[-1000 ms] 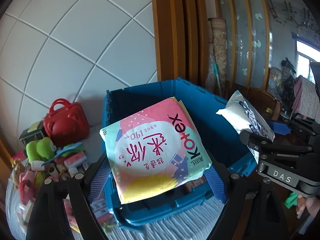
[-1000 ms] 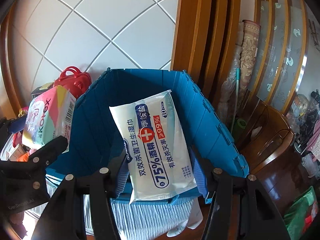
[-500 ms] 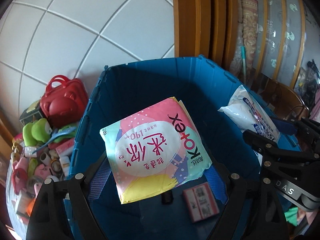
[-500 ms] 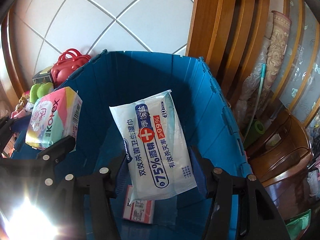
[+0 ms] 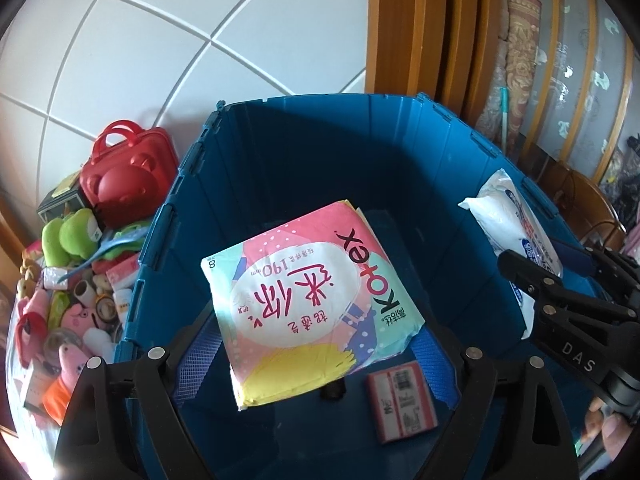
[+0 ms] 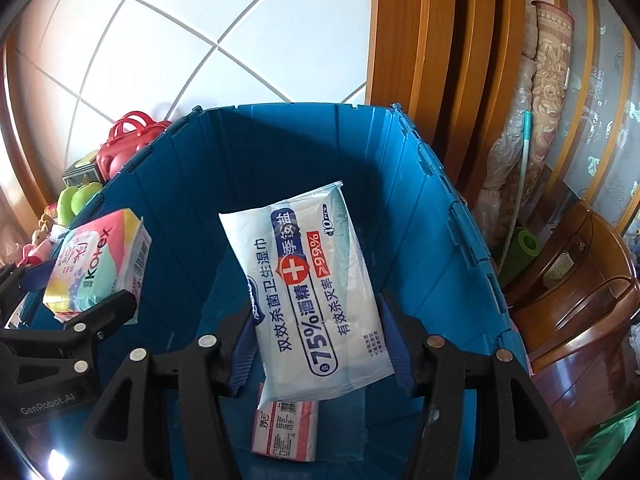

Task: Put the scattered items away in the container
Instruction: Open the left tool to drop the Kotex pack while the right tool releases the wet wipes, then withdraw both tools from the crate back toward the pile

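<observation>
Blue plastic folding crate [image 5: 280,184] lies beneath both tools: the left tool [image 5: 316,344] is clamped on a pink-and-teal soft pad packet [image 5: 308,296], the right tool [image 6: 320,340] on a white wet-wipe pouch [image 6: 316,280]. Both packs hang above the crate's interior, where a small pink-and-white box [image 5: 402,402] lies on the floor. The step in hand appears to be the deposit; the next move calls for parting each tool's fingers so the packs fall inside.

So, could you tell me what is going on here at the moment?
A person is tidying items into a blue crate with a gripper in each hand. The left gripper is shut on a pink Kotex pack, and the right gripper is shut on a pack of wet wipes; both are held over the crate's opening, not yet released. A small pink-and-white packet already lies on the bottom. A pile of toys waits outside.
</observation>
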